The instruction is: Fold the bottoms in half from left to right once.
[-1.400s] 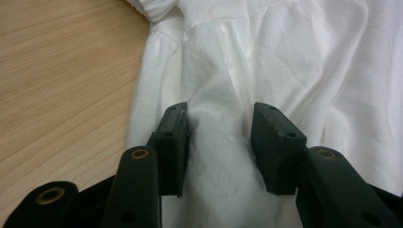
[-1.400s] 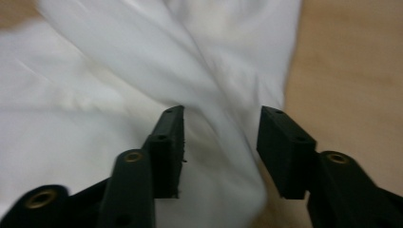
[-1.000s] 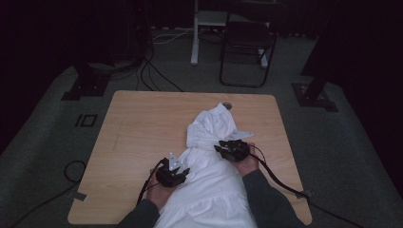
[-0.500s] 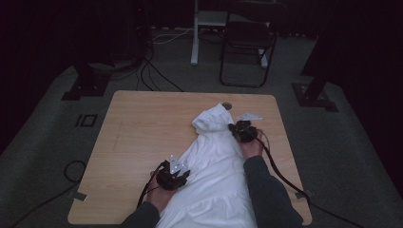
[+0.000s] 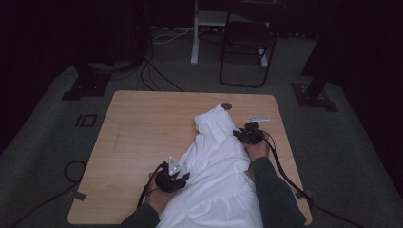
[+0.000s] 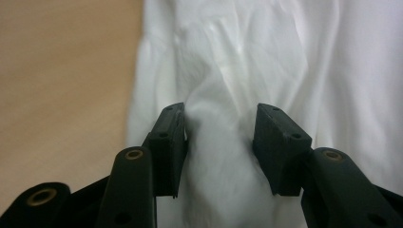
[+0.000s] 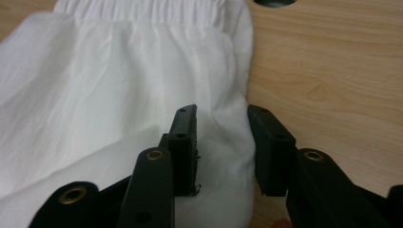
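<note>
Smoothing out a white garment (image 5: 216, 161) on the wooden table (image 5: 142, 123); judged about midway. Already laid lengthwise, from the near edge toward the far right, with the gathered waistband (image 7: 142, 12) at the far end, just short of the round hole (image 5: 226, 105) in the tabletop. Far half fairly flat. Still rumpled through the middle and along the near left side, with loose folds and a wavy hem.

On the near left edge, left tongs (image 6: 219, 111) pinching a raised ridge of cloth. On the far right edge, right tongs (image 7: 221, 114) just opened and now spread, with the garment's side fold lying between the pads but not squeezed.

Probably left to do: take a fresh hold on the right edge, pull the sides apart, flatten the remaining creases.
</note>
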`<state>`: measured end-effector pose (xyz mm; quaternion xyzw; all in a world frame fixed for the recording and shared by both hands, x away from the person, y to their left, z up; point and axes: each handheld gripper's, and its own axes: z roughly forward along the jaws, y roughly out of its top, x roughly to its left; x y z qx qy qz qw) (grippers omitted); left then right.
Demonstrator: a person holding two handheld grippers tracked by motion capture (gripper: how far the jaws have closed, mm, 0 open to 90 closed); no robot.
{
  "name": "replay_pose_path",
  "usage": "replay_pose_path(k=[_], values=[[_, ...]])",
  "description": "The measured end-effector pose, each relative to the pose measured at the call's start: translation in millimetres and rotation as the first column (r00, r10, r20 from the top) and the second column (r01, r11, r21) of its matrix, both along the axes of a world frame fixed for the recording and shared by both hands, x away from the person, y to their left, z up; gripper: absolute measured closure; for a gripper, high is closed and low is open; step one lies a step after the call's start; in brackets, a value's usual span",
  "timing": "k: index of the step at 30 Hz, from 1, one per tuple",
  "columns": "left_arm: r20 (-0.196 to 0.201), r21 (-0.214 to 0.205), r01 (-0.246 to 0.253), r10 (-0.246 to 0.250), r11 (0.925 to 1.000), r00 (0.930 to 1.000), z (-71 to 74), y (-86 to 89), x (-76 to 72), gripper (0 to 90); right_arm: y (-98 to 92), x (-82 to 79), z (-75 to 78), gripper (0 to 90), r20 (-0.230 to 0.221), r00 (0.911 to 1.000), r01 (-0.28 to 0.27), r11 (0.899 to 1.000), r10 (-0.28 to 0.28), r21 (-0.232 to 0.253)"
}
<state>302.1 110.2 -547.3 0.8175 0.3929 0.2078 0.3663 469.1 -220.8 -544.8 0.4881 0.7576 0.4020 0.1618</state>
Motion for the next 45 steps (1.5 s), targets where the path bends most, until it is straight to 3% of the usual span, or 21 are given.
replay_pose_path(k=[2,5,7,9,12,14,15,18,23,29,34,36,38,40,41,43,45], values=[[0.033,0.003,0.01,-0.01,0.9999,0.9994,15.4,-3.6,9.8,52.8,1.9,-0.7,-3.3,65.2,-0.012,0.9999,-0.008,1.0,0.008,-0.007],[0.075,0.049,0.031,-0.035,0.9983,0.9966,35.1,-20.6,33.7,49.5,6.5,0.1,-8.6,66.6,-0.022,0.9997,-0.007,1.0,0.006,-0.018],[0.08,0.068,0.043,-0.048,0.9968,0.9956,38.3,-32.7,50.6,48.7,10.9,0.6,-11.3,68.9,-0.027,0.9996,0.0,1.0,0.0,-0.027],[0.058,0.073,0.06,-0.064,0.9955,0.9962,35.2,-47.6,70.9,47.8,15.4,0.0,-12.7,70.8,-0.019,0.9998,0.008,0.999,-0.009,-0.049],[0.032,0.099,0.032,-0.035,0.9946,0.9989,20.5,-64.7,94.5,47.8,18.8,-1.6,-12.5,74.6,-0.013,0.9996,0.026,0.997,-0.027,-0.069],[0.018,0.147,-0.035,0.033,0.9885,0.9993,6.1,-68.7,103.6,52.1,20.3,-3.6,-12.4,76.4,-0.005,0.9994,0.033,0.996,-0.034,-0.089],[0.002,0.143,-0.054,0.054,0.9883,0.9985,-0.1,-67.2,105.6,54.3,20.8,-4.9,-12.4,77.2,-0.001,0.9993,0.036,0.995,-0.036,-0.098],[0.013,0.076,-0.079,0.079,0.9939,0.9968,-7.1,-58.2,100.8,54.7,21.1,-10.1,-12.4,78.7,0.004,0.9993,0.036,0.993,-0.036,-0.115],[0.058,0.065,-0.093,0.089,0.9936,0.9943,-12.5,-49.7,83.3,54.7,21.4,-31.5,-12.7,79.2,0.002,0.9997,0.023,0.992,-0.023,-0.125],[0.042,0.041,-0.077,0.076,0.9962,0.9963,-14.1,-40.6,56.1,54.6,18.7,-65.1,-14.5,79.7,-0.002,1.0,-0.003,0.993,0.003,-0.114],[0.031,0.031,-0.055,0.054,0.998,0.9981,-14.7,-36.8,43.2,54.6,15.1,-85.4,-12.8,78.5,-0.047,0.9986,-0.027,0.996,0.023,-0.091],[0.021,0.023,-0.054,0.053,0.9983,0.9984,-14.7,-35.8,44.2,54.5,12.9,-85.7,-9.9,69.4,-0.042,0.9983,-0.045,0.996,0.041,-0.08],[0.014,0.011,-0.055,0.055,0.9984,0.9984,-14.9,-35.3,44.7,54.3,9.2,-81.9,-4.0,57.0,0.014,0.9982,-0.059,0.998,0.059,-0.03],[0.014,0.011,-0.057,0.056,0.9983,0.9983,-14.9,-35.3,44.8,54.1,5.6,-73.2,3.4,44.4,0.026,0.9983,-0.054,0.998,0.053,0.034],[0.016,0.012,-0.057,0.057,0.9983,0.9983,-14.9,-35.5,44.7,53.8,6.0,-67.3,6.1,37.9,0.032,0.9983,-0.049,0.998,0.048,0.033],[0.017,0.015,-0.061,0.061,0.998,0.998,-14.8,-35.4,44.9,52.6,9.2,-55.2,8.4,34.8,0.037,0.9978,-0.055,0.998,0.054,0.012],[0.016,0.011,-0.067,0.067,0.9977,0.9977,-14.9,-35.1,45.4,51.1,16.5,-42.7,7.4,25.0,0.046,0.9966,-0.067,0.997,0.068,-0.031]])
